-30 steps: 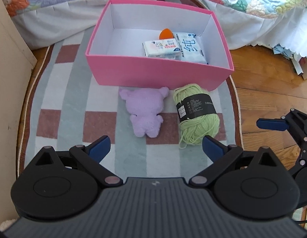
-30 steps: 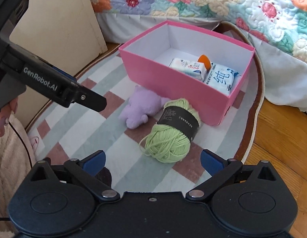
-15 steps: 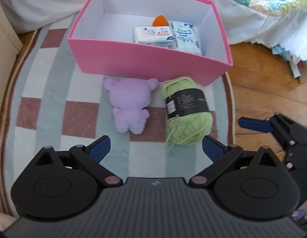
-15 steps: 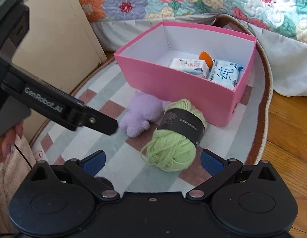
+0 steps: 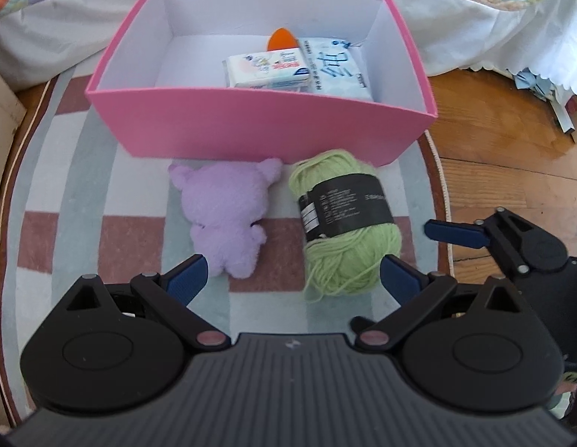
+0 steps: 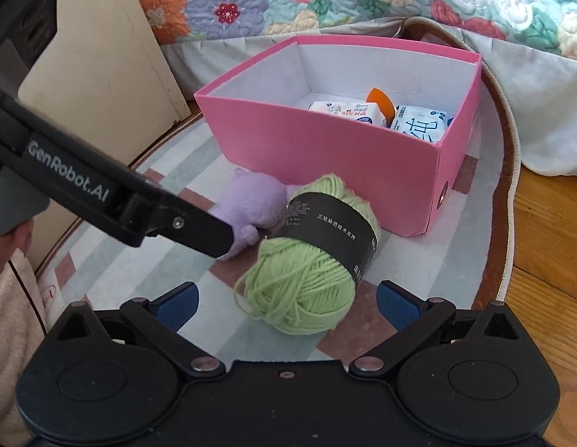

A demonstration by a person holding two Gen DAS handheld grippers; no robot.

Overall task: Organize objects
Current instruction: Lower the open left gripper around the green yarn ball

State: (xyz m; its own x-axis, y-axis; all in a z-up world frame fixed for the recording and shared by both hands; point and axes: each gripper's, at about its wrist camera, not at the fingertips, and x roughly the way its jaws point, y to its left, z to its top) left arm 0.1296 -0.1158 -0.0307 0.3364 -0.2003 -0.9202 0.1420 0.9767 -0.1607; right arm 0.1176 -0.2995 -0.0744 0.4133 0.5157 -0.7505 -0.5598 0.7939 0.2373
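Observation:
A pink box [image 5: 251, 123] stands on the rug and holds two tissue packs [image 5: 268, 70] and an orange item [image 5: 283, 39]. In front of it lie a purple plush toy [image 5: 229, 212] and a green yarn ball [image 5: 348, 223] with a black label. My left gripper [image 5: 292, 277] is open, with the plush and the yarn just beyond its tips. My right gripper [image 6: 288, 303] is open, low over the rug, and the yarn ball [image 6: 311, 260] sits between its pads without touching them. The plush [image 6: 251, 205] is partly hidden behind the left gripper's black finger [image 6: 199, 229].
A checked oval rug [image 5: 65, 186] covers the floor under everything. Bare wooden floor [image 5: 504, 171] lies to the right. A flowered quilt [image 6: 325, 0] hangs behind the box. A beige board [image 6: 102, 74] stands at the left, and a person's hand [image 6: 13, 238] is at the left edge.
Both grippers have moved forward and lower toward the plush and the yarn. The yarn now lies between the right gripper's pads. Nothing was picked up.

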